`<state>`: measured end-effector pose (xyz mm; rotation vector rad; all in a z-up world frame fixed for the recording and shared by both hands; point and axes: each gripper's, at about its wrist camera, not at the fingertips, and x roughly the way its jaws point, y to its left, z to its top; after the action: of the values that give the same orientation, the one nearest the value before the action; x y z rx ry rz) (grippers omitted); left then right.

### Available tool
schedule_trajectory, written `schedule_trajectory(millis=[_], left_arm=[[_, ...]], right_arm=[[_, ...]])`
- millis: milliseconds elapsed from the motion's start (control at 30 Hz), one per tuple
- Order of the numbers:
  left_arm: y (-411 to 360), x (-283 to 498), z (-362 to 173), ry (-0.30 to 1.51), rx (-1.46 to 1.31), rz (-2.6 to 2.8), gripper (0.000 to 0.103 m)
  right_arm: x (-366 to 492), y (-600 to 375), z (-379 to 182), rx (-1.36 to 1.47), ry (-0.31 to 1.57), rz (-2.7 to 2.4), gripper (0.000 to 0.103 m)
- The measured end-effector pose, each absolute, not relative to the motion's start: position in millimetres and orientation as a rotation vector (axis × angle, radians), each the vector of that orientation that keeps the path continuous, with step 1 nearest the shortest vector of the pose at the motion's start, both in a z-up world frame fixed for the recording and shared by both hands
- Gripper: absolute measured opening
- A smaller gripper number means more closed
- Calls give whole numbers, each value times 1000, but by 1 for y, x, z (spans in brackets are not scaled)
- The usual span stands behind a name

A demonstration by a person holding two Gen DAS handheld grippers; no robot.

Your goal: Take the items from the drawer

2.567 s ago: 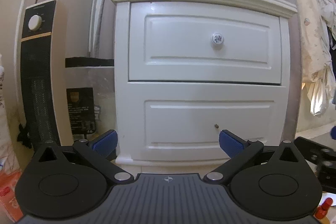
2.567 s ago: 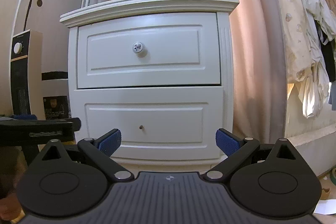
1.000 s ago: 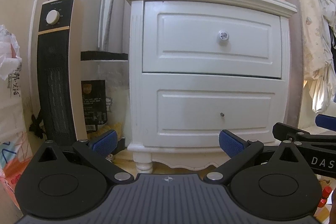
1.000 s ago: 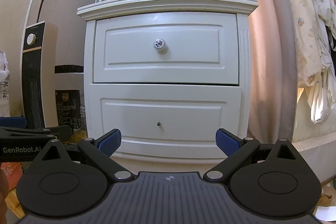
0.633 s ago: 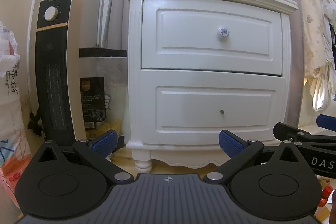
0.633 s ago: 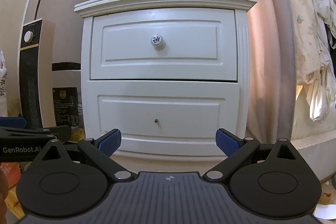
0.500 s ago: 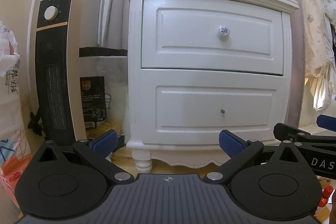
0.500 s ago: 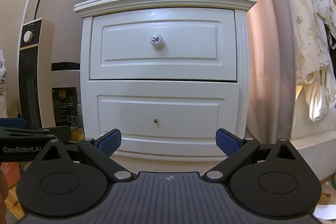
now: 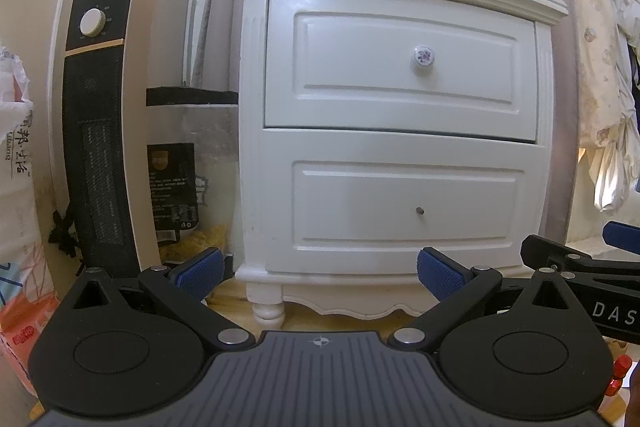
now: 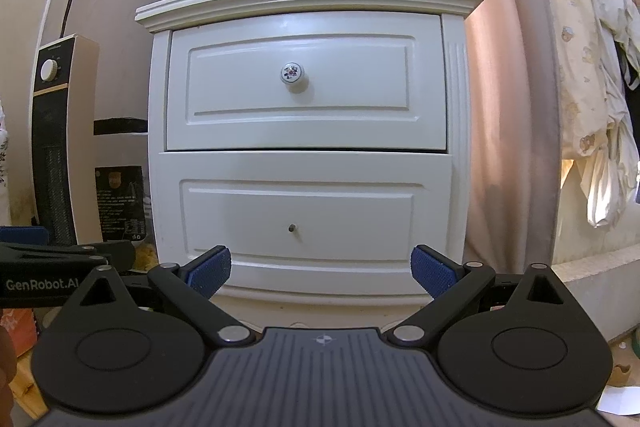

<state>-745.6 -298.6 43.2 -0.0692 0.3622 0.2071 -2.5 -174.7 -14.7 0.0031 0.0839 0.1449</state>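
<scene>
Both views have edged closer to the nightstand [image 10: 308, 155]; left claw [image 9: 320, 273] and right claw [image 10: 320, 269] gape wide, empty.

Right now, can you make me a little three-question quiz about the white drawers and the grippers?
1. True or false: the top drawer of the nightstand is pulled wide open.
2. Which drawer has the round flowered knob? A) top drawer B) bottom drawer C) both
3. Fill in: the left gripper and the right gripper are both ____ and hold nothing.

Key
1. False. It sits nearly shut, with only a thin dark gap under it.
2. A. The bottom drawer shows just a tiny stud.
3. Open. The blue pads are spread wide apart in both wrist views.
</scene>
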Motion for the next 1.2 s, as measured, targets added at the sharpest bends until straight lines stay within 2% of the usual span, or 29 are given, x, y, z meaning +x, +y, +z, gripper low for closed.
schedule_trajectory(millis=[1200], left_arm=[[-304,-745,44,360,-57,192,103]], right_arm=[[-2,-184,-16,32,85,148,103]])
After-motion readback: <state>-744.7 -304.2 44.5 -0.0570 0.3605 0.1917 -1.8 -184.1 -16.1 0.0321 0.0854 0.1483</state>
